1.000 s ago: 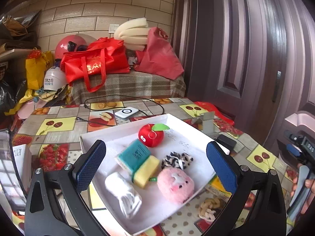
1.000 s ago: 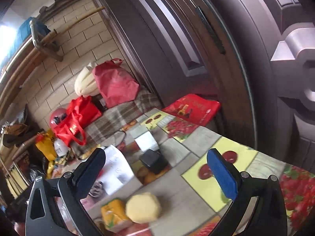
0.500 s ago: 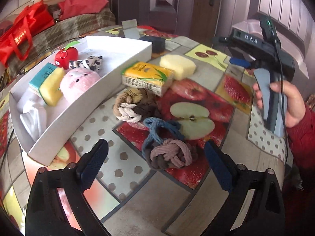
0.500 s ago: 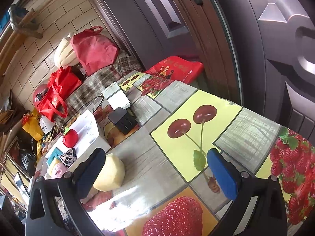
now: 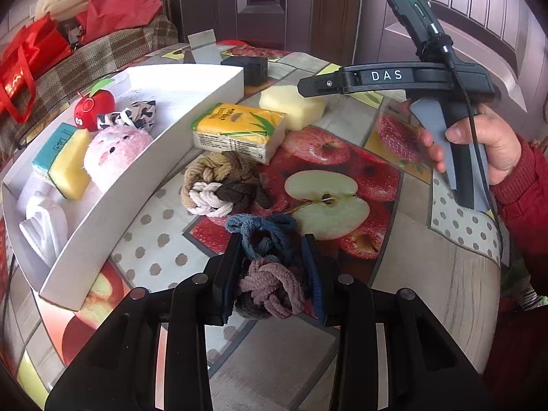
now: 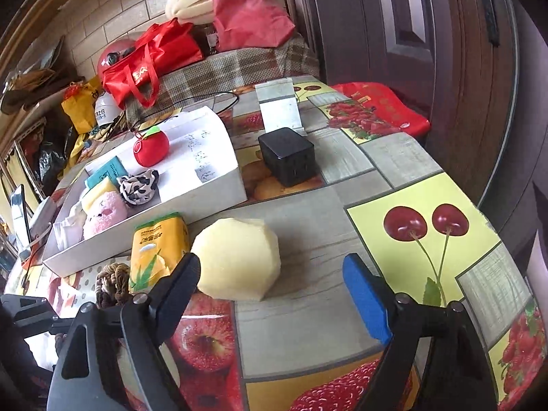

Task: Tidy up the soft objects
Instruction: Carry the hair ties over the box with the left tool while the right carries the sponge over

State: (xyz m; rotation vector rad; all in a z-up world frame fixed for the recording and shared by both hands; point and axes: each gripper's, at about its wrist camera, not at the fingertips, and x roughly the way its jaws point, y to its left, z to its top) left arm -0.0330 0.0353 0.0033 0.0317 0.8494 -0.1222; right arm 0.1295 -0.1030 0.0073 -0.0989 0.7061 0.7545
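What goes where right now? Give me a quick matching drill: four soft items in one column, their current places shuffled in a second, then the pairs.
Items
1. blue-and-mauve knotted rope ball
2. pink plush
3. yellow tissue pack
4. pale yellow sponge block

Places
A. inside the white tray
B. on the table, ahead of the open right gripper
C. clamped in the left gripper
D. on the table against the tray's outer wall

Pairs: 1-C, 2-A, 3-D, 4-B
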